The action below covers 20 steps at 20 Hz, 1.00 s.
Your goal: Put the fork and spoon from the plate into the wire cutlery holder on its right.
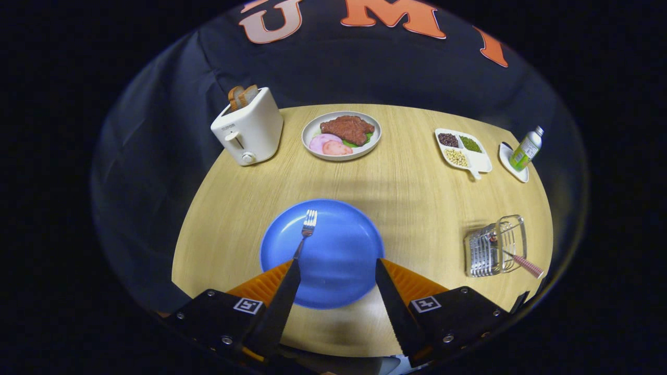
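A blue plate (346,234) lies on the round wooden table just ahead of my fingers. A metal fork (307,227) rests on the plate's left part, tines pointing away, its handle running back to the tip of my left finger (284,297). My gripper (336,260) is open, both fingers spread wide over the plate's near half with nothing between them. To the right of the plate stands the wire cutlery holder (494,249). A pink-handled utensil (525,264) sits in it, its handle sticking out toward the table's edge; its head is hidden by the wires.
At the back of the table stand a white toaster (249,133) with bread, a plate of meat (342,135), a divided dish of beans (462,148) and a green bottle (526,148) on a small saucer. The table's edge is close behind the holder.
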Tool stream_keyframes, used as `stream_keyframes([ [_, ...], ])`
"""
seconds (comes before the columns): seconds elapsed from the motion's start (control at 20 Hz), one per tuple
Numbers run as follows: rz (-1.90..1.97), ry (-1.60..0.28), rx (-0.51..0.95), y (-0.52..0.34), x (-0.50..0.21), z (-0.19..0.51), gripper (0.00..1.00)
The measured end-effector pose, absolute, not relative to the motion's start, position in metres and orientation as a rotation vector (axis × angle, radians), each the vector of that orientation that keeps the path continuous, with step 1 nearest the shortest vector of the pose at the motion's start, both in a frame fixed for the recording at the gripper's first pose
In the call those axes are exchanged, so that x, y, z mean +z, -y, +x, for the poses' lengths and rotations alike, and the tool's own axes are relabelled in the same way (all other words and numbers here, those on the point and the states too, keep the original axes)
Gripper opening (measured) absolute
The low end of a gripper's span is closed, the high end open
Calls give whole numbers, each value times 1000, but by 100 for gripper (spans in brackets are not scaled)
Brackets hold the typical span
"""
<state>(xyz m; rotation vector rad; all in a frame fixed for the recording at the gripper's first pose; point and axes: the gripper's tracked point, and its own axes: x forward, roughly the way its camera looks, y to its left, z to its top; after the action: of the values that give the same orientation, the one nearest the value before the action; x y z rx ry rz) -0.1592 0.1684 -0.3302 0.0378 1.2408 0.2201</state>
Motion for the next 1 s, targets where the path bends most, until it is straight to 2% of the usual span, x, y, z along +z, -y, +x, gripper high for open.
stream_keyframes([
  [0.3, 98, -1315, 212, -213, -359, -187, 86],
  [0.4, 123, -1334, 204, -224, -368, -195, 82],
  [0.5, 125, -1356, 192, -227, -380, -205, 76],
  [0.75, 124, -1385, 147, -225, -396, -214, 48],
  [1.0, 75, -1396, 122, -216, -405, -214, 31],
])
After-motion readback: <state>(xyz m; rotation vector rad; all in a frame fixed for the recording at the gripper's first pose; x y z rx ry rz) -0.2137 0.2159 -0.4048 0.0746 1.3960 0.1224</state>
